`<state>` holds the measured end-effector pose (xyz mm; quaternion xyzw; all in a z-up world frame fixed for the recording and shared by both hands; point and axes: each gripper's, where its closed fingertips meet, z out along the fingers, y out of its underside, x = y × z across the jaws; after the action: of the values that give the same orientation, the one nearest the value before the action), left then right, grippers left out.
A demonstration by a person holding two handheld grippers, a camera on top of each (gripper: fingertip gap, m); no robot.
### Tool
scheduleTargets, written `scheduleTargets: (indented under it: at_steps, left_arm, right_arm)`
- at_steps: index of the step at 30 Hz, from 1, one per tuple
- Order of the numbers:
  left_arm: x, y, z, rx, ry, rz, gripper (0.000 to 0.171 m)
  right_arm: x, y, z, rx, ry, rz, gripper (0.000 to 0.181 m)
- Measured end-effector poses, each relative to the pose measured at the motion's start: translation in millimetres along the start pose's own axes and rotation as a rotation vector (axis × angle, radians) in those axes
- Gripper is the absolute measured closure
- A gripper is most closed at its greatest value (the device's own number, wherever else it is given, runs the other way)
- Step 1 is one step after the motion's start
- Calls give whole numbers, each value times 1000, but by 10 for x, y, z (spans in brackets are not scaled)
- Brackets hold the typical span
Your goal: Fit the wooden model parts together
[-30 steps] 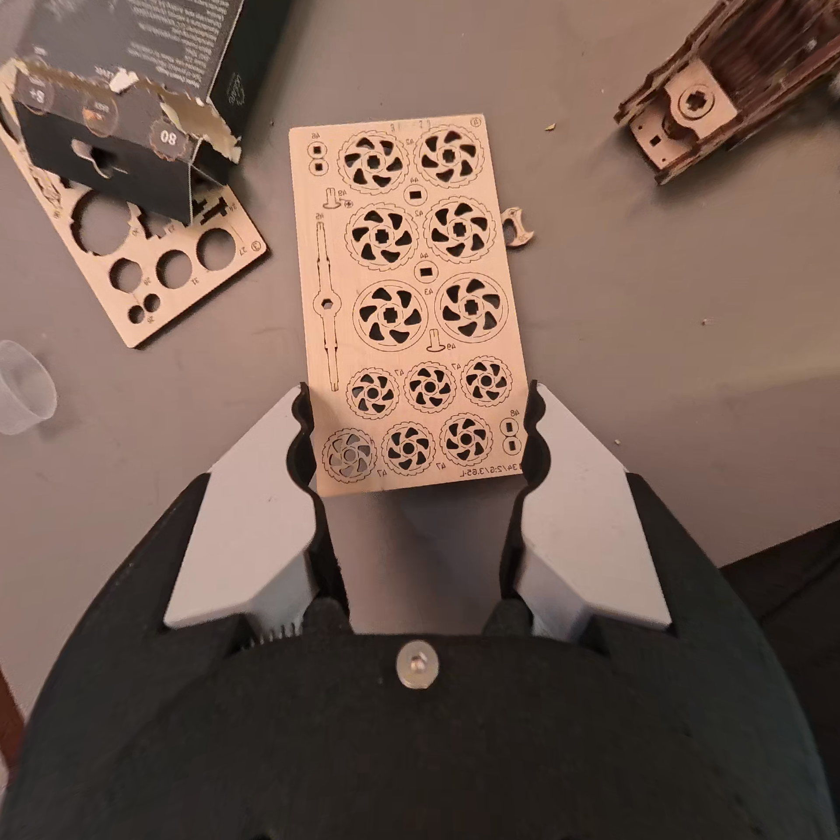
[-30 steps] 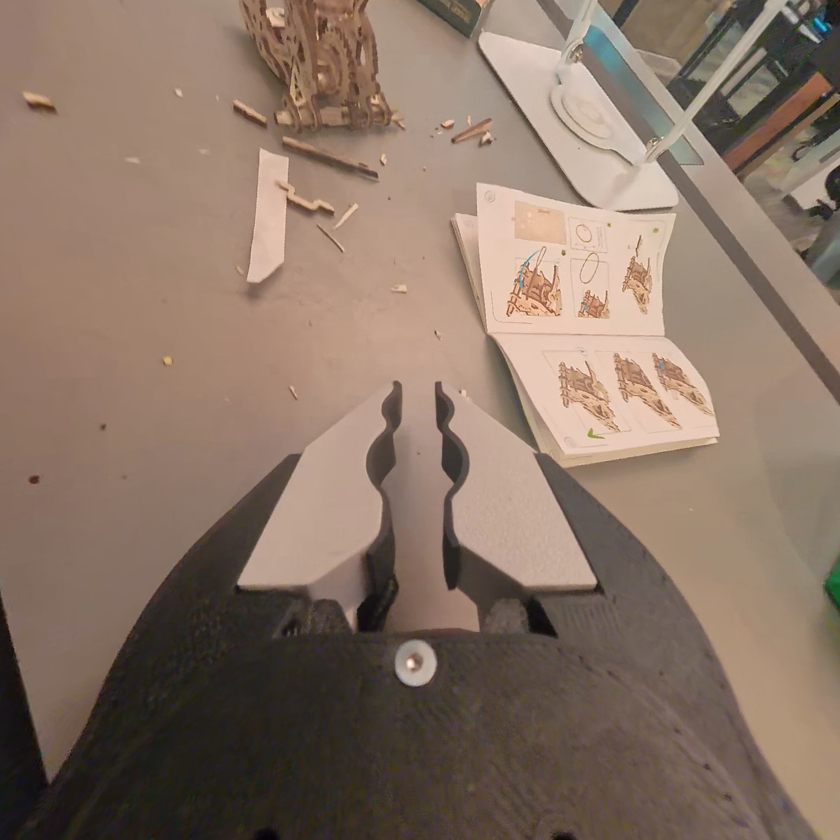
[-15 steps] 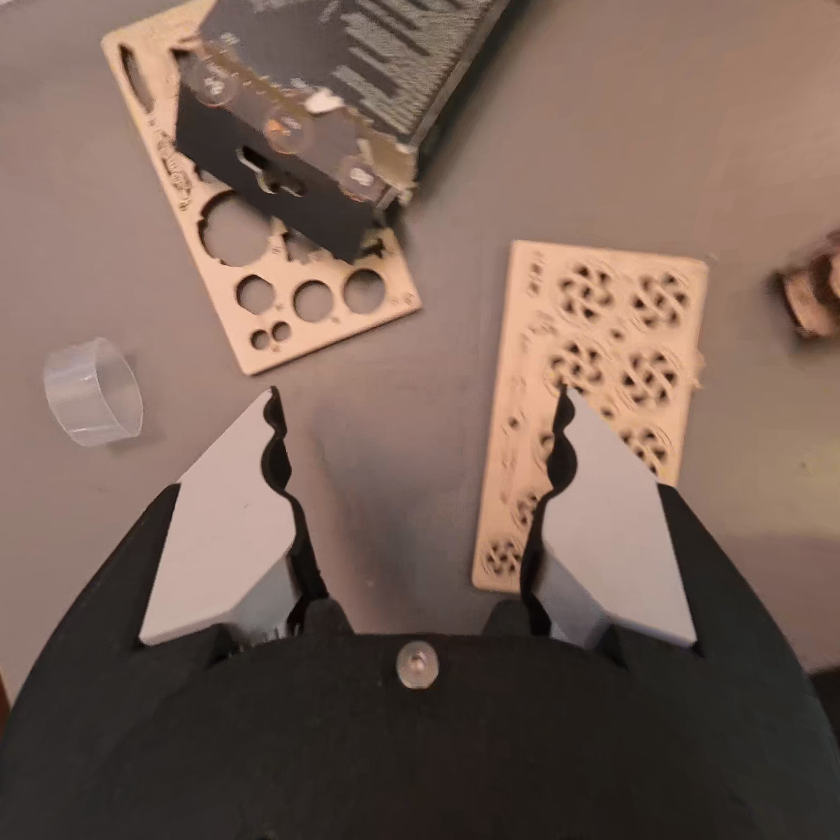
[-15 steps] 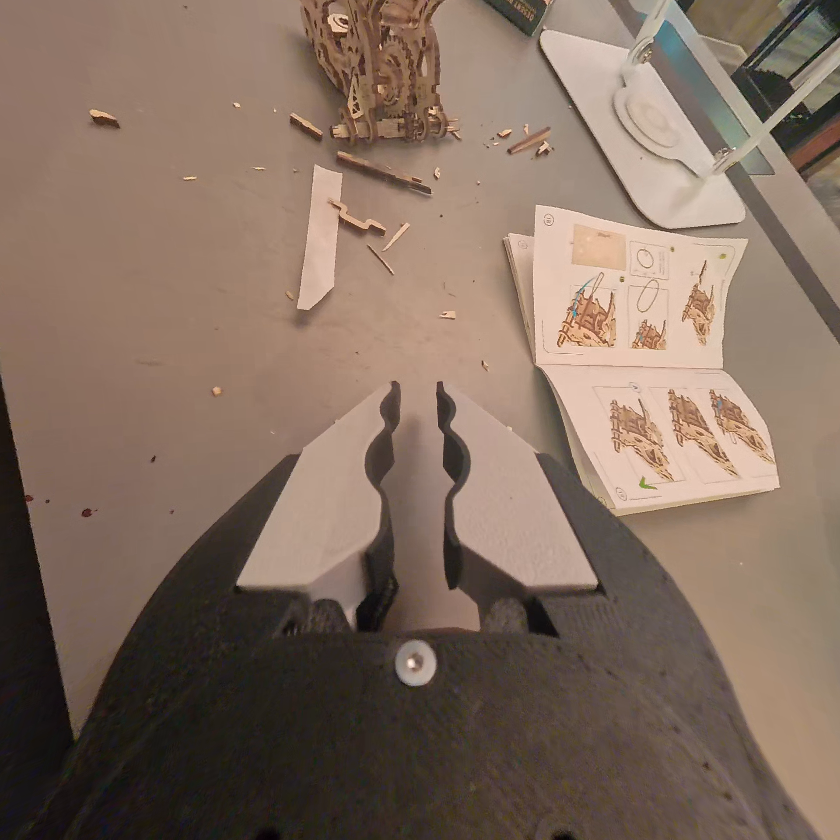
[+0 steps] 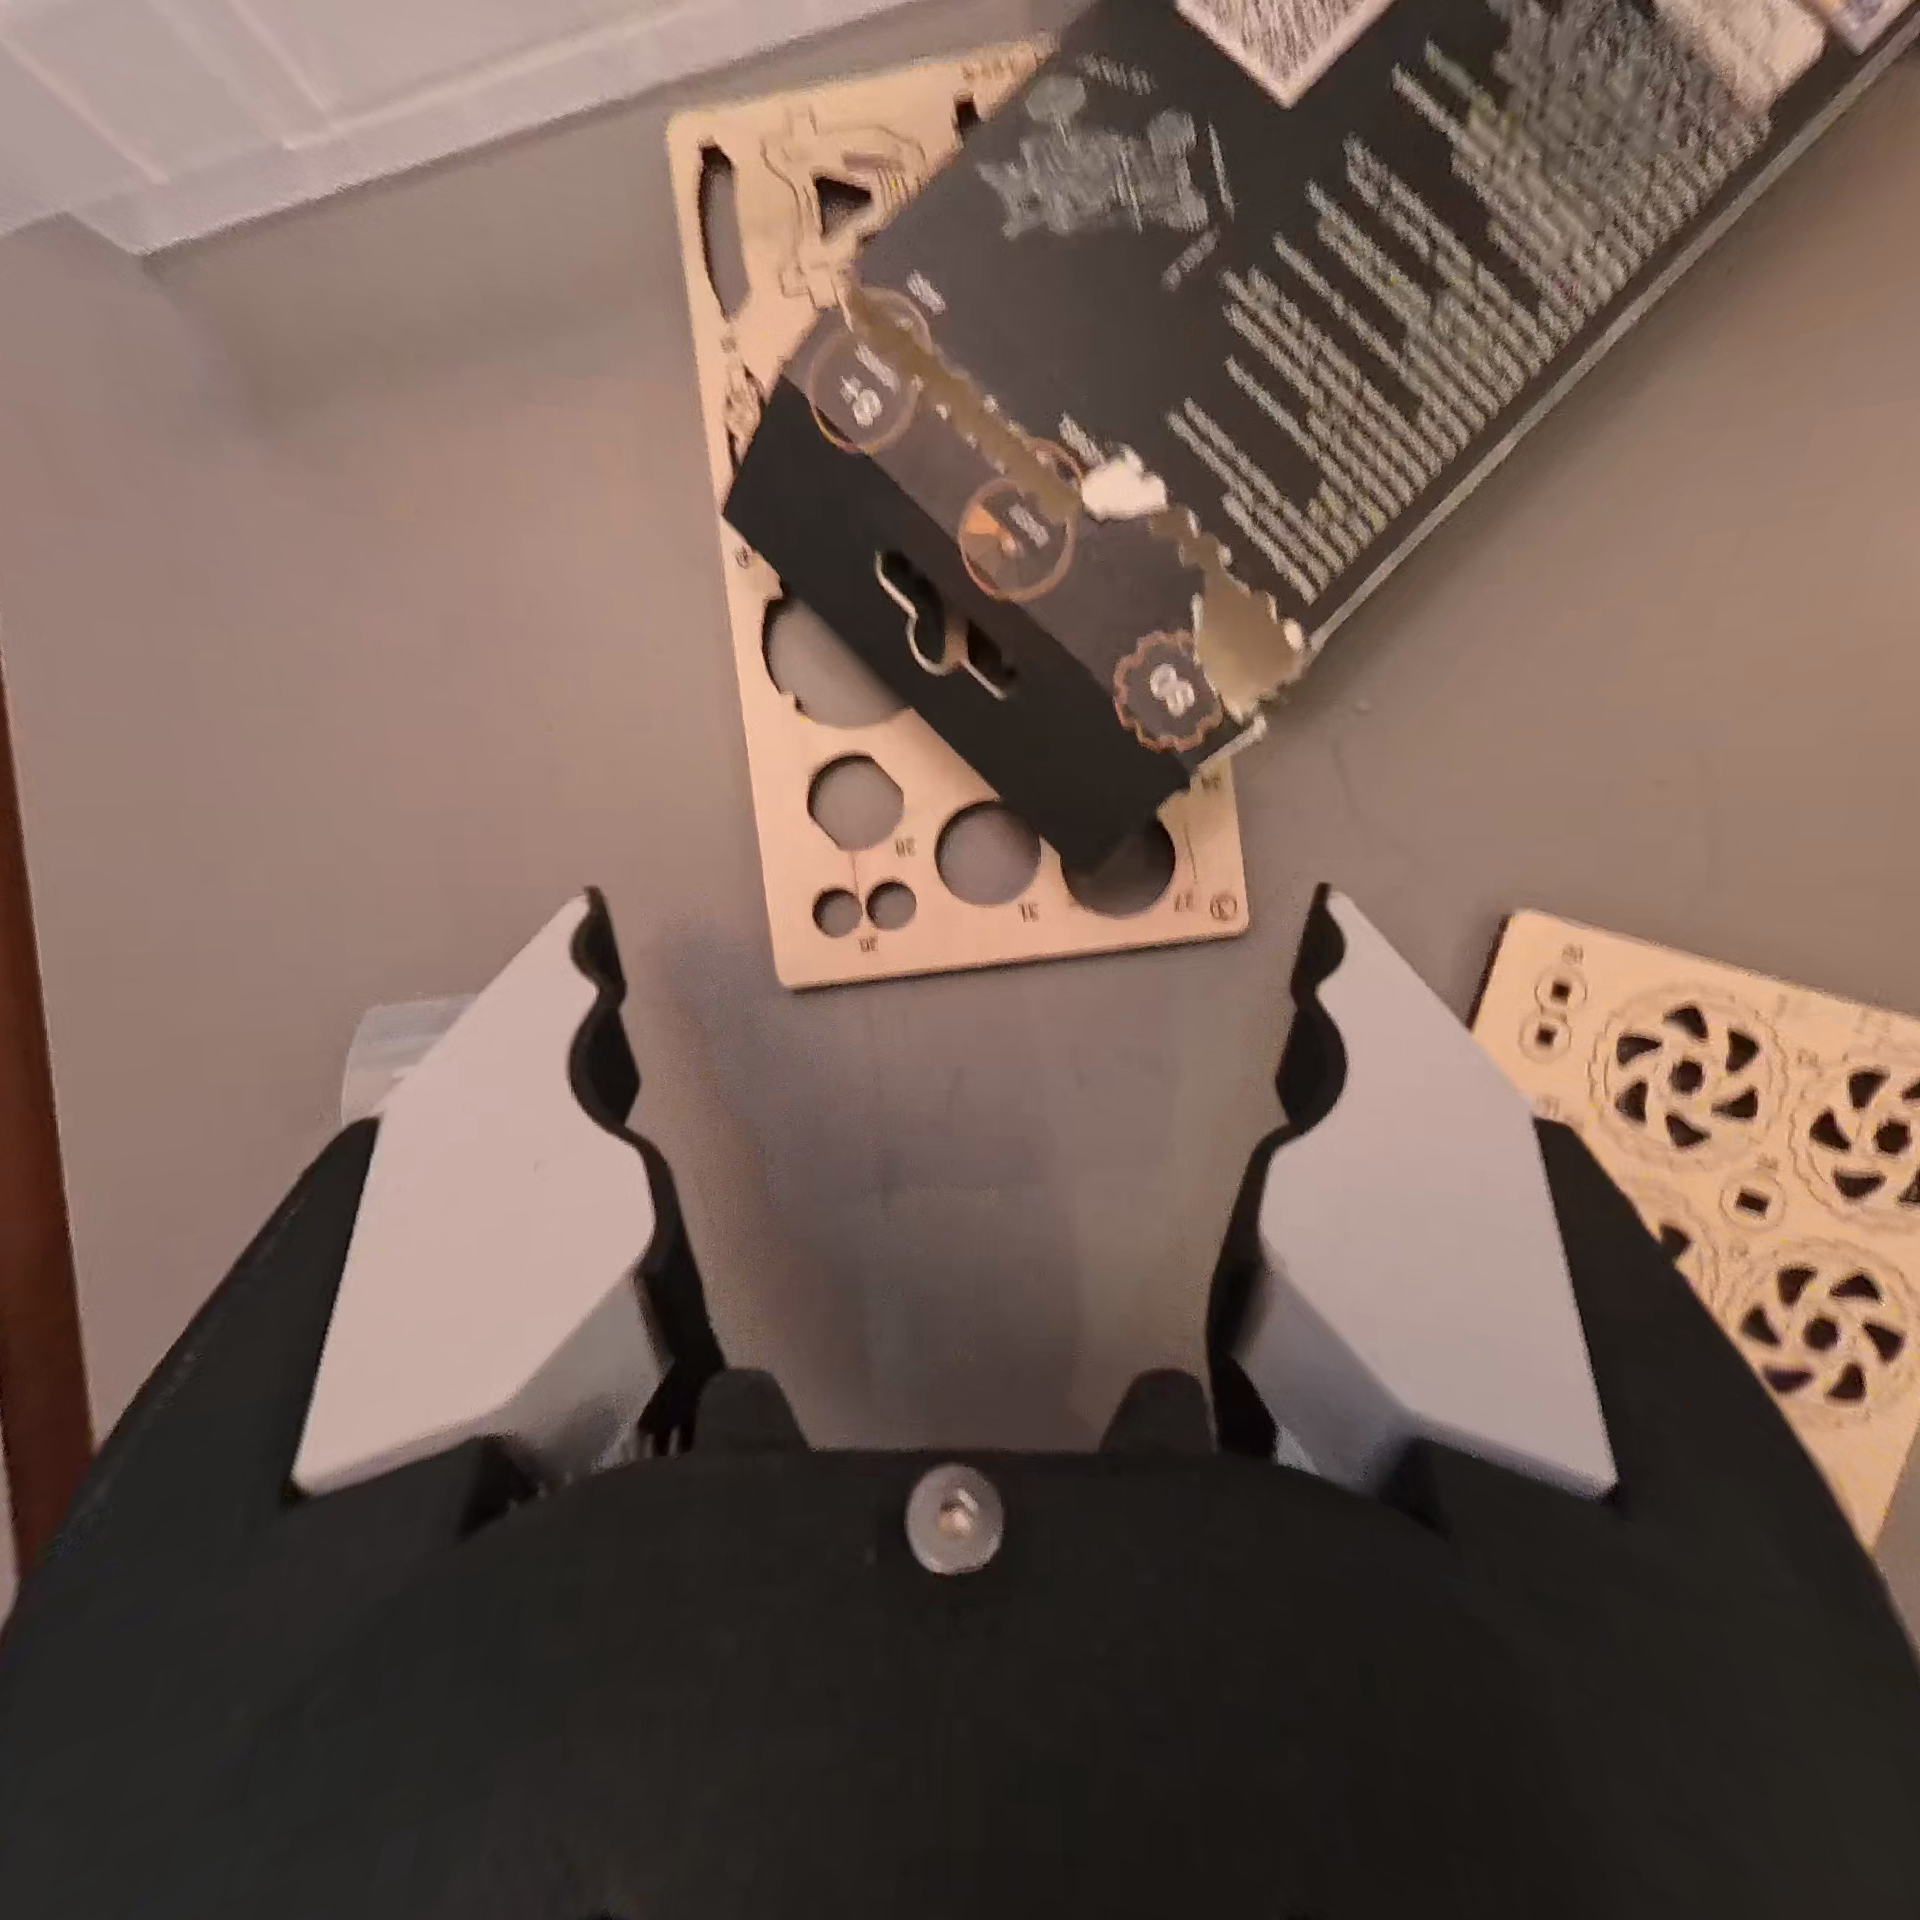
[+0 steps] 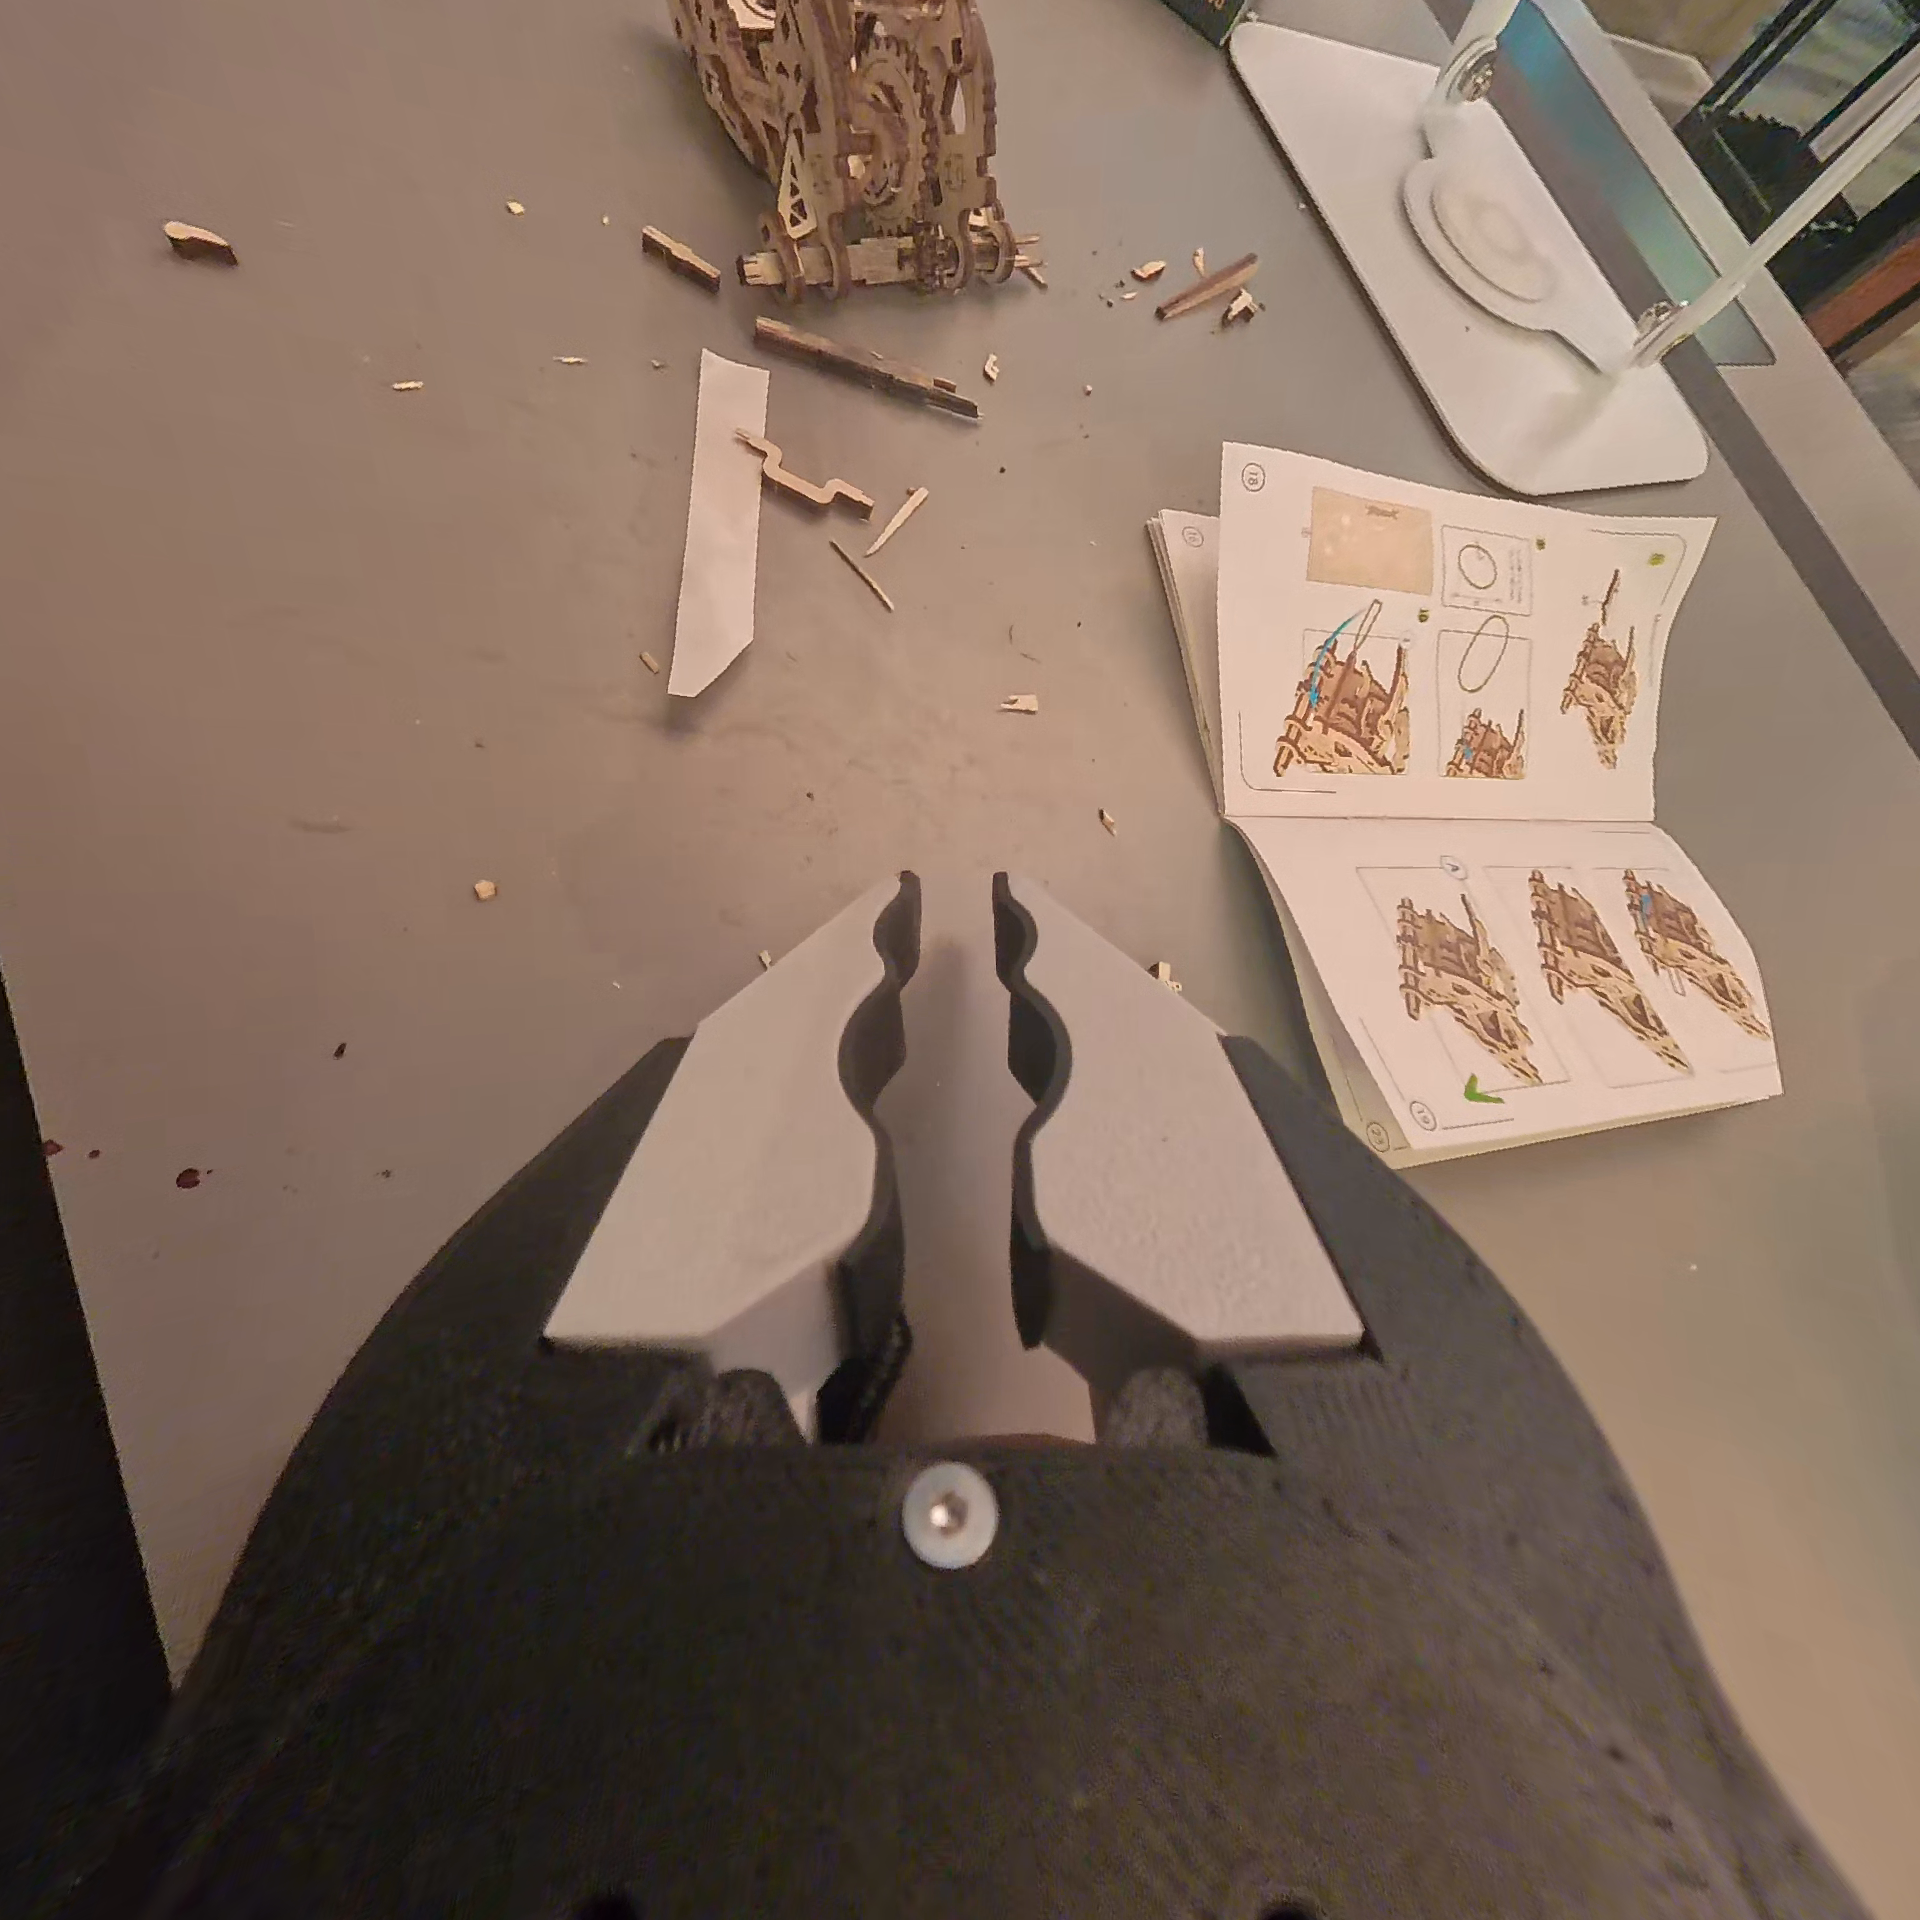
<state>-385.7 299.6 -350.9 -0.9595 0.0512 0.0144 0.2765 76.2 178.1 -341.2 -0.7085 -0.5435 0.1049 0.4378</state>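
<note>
In the left wrist view my left gripper [image 5: 956, 906] is wide open and empty above the grey table. Just beyond its tips lies a punched-out wooden sheet [image 5: 1039, 940] with round holes. A wooden sheet of gear parts [image 5: 1714, 1143] lies to the right of the right finger. In the right wrist view my right gripper [image 6: 956, 883] is almost shut with a narrow gap and holds nothing. A partly built wooden model [image 6: 862, 135] stands far ahead. A dark wooden stick [image 6: 862, 369] and a zigzag wooden piece [image 6: 805, 483] lie between.
A torn black box [image 5: 1247, 364] lies over the punched sheet. A clear plastic cup [image 5: 395, 1049] sits behind the left finger. An open instruction booklet [image 6: 1455, 779], a white stand base [image 6: 1475, 260], a paper strip [image 6: 717, 530] and wood scraps lie on the table. The tips of one gripper are about 50 cm away from the tips of the other. The left gripper is farther from the dark wooden stick [image 6: 862, 369], some 30 cm, than the right, some 15 cm.
My left gripper has swung left, off the gear sheet and toward the punched sheet and box, and has opened a little wider. My right gripper has shifted slightly, its gap unchanged.
</note>
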Motion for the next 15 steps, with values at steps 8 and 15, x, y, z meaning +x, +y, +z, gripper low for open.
scheduleTargets:
  at_steps: [8,15]
  left_arm:
    - [72,-135,168,-26,54,-18,81]
    - [20,39,-73,-49,-35,97,81]
  right_arm:
    - [8,6,-2,-1,11,-1,170]
    - [-14,-12,19,-2,-23,-8,170]
